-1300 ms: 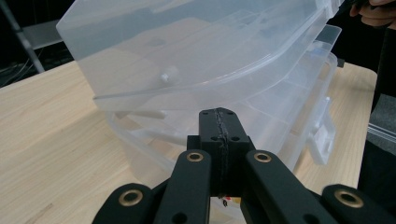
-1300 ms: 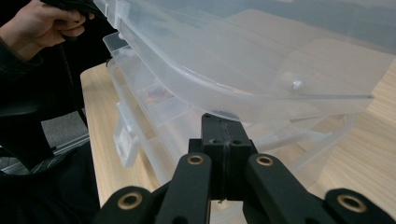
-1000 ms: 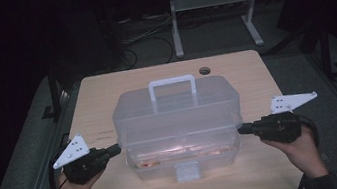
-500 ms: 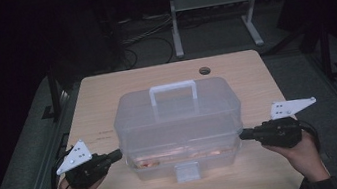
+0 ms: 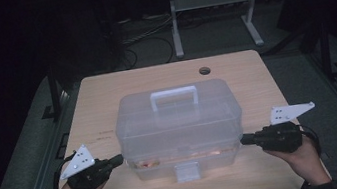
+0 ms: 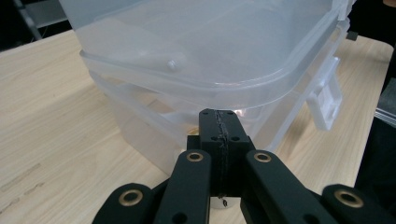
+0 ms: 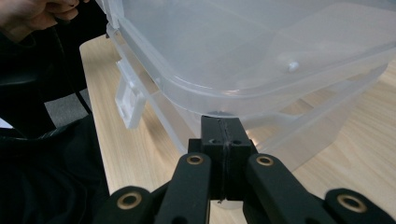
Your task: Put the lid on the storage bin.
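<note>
A light wooden table [image 5: 106, 98], pierced by a round cable hole [image 5: 204, 71] near its far edge, is flanked by dark floor, where a grey metal stand [image 5: 210, 17] and cables [image 5: 142, 35] are seen.

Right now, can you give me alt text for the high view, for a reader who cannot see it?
A clear plastic box with a white handle on its lid sits on a wooden table. A person's left gripper and right gripper, both shut, point at its two ends. A white latch hangs at its near side.
</note>
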